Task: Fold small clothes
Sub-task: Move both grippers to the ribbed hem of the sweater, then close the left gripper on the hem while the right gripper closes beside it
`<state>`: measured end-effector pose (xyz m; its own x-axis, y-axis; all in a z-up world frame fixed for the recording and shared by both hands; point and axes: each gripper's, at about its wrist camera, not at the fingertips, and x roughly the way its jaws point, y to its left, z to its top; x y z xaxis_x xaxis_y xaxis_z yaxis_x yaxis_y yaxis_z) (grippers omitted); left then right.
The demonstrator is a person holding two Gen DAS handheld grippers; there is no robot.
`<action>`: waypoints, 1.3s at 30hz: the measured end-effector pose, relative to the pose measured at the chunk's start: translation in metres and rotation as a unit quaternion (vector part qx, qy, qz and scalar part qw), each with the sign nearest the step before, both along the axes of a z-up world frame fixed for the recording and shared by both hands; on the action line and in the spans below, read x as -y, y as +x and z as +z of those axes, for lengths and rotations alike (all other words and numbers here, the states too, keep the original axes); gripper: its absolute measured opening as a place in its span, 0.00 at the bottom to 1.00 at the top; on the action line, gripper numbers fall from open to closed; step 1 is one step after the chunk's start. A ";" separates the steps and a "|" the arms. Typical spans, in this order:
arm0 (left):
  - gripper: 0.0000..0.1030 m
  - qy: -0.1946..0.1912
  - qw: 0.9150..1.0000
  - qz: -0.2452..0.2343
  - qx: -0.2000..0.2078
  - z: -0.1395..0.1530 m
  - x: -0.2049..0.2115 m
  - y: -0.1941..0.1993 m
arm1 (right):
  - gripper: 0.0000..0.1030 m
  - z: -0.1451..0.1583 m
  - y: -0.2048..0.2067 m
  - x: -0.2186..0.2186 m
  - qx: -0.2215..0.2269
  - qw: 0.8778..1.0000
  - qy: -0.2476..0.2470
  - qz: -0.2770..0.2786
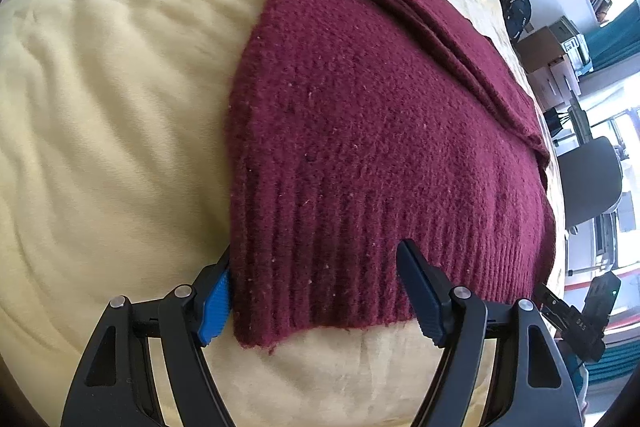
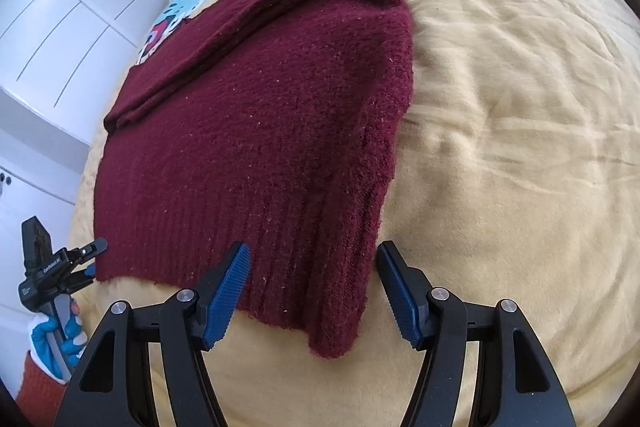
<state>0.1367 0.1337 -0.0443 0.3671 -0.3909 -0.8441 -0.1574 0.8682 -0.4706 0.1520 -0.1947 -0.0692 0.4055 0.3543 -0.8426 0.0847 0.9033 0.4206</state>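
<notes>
Maroon sweater (image 1: 360, 131) lying partly folded on the yellow blanket (image 1: 112, 99)

The left gripper (image 1: 316, 287) straddles the sweater's near left hem corner and the right gripper (image 2: 312, 287) its near right corner; both have jaws spread wide, gripping nothing. A sleeve (image 2: 192, 39) lies folded across the far part.

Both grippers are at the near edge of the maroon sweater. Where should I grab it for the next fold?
Take the maroon sweater by its ribbed hem, one near corner per gripper, coming from the near side. That edge lies straight and flat on the yellow blanket, and both open grippers already straddle its corners.
</notes>
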 end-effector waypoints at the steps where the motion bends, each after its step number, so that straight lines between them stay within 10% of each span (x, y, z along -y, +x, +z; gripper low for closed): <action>1: 0.68 -0.002 1.000 0.000 0.000 0.000 0.001 0.001 | 0.66 0.000 0.000 0.000 0.001 1.000 0.001 0.000; 14: 0.66 -0.028 1.000 -0.008 0.006 0.000 -0.002 0.005 | 0.61 -0.005 0.006 -0.004 -0.005 1.000 0.020 0.010; 24: 0.54 -0.040 0.999 -0.023 0.007 -0.001 0.002 0.008 | 0.34 -0.008 0.009 -0.009 -0.014 0.999 0.025 0.028; 39: 0.45 -0.043 0.999 -0.030 0.004 -0.004 0.000 0.008 | 0.34 -0.011 0.017 -0.014 -0.021 0.999 0.018 0.033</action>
